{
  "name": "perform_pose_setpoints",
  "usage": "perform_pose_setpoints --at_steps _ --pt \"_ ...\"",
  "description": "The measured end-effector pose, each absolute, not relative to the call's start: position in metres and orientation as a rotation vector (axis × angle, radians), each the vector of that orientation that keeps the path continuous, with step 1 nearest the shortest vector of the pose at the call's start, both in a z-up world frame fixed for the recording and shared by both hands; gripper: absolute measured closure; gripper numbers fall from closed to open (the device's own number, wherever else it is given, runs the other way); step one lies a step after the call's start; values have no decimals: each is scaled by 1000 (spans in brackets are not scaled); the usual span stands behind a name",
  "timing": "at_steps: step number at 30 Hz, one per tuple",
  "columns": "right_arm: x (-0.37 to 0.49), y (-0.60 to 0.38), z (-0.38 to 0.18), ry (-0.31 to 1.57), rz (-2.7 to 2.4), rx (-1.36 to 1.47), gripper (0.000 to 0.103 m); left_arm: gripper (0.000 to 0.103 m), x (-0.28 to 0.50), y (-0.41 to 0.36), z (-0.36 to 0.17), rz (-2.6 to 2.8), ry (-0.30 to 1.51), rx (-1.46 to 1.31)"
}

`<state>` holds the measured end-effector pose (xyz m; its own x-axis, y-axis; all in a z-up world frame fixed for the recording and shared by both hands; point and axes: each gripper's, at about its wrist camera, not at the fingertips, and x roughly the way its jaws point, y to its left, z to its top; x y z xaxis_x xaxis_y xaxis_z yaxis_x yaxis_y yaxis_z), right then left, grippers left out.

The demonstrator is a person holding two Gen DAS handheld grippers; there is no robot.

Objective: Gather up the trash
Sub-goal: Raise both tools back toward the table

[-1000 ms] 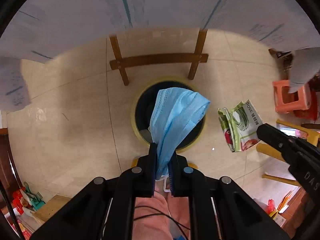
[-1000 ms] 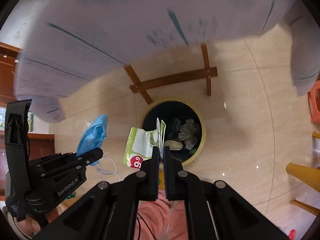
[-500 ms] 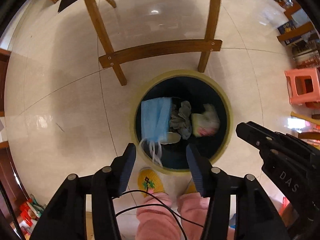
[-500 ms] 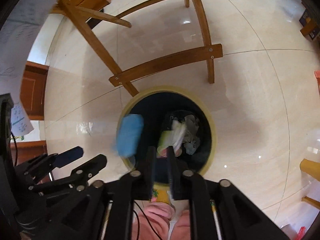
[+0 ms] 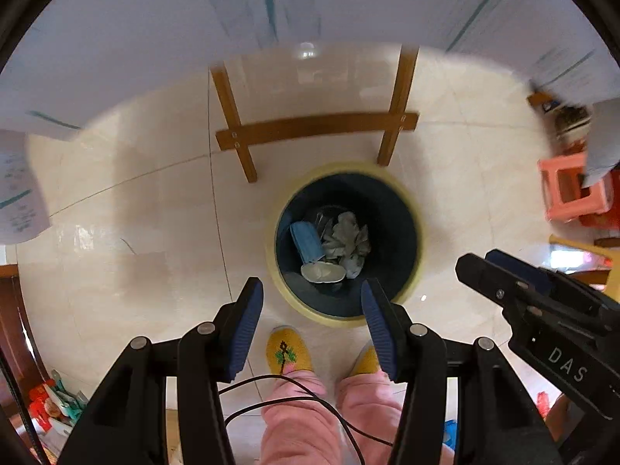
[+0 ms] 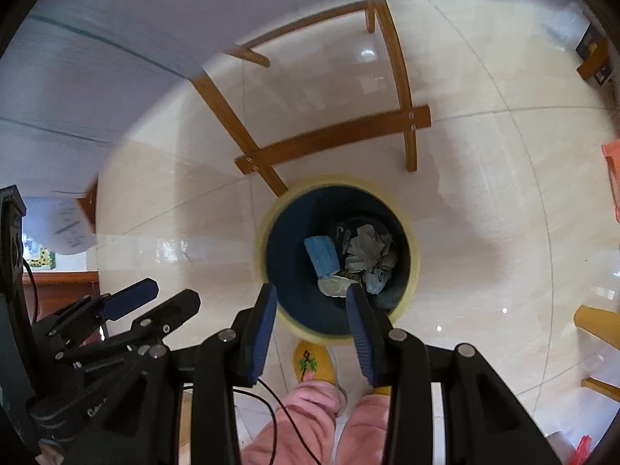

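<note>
Straight below both gaping, empty grippers (image 5: 312, 306) (image 6: 312, 312): bin (image 5: 405, 292), mask (image 5: 307, 242) lying inside, left of centre.

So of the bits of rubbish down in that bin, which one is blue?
The folded face mask, lying at the left side of the bin. Beside it the crumpled paper is grey-white, and the flat oval piece below is pale.

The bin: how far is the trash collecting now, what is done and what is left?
Done: the blue mask lies in the bin with crumpled paper. In hand: nothing; the left gripper is open, and the right gripper has just been opening, both empty above the bin. Left: no loose trash shows on the floor here; the tabletop is out of view.
</note>
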<state>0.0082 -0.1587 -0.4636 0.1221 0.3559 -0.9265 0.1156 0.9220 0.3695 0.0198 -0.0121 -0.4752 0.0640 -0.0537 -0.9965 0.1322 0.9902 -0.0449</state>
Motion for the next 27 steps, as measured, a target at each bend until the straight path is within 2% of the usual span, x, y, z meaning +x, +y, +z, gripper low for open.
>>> perform_pose_setpoints --at_steps 9,11,18,21,27 --pt "-12 -168 -305 1318 246 370 65 51 -7 -8 -315 -167 1350 38" --pt "-17 -169 -270 1289 269 347 65 46 -15 -8 -276 -176 1301 48" --pt "-28 -177 -141 1101 364 282 65 41 -28 1 -156 -188 1170 64" --pt "-26 -185 -98 1013 404 289 65 40 -29 8 -113 -161 1108 41" --pt "-8 -190 -52 926 451 292 61 38 -20 14 -53 -117 1010 2"
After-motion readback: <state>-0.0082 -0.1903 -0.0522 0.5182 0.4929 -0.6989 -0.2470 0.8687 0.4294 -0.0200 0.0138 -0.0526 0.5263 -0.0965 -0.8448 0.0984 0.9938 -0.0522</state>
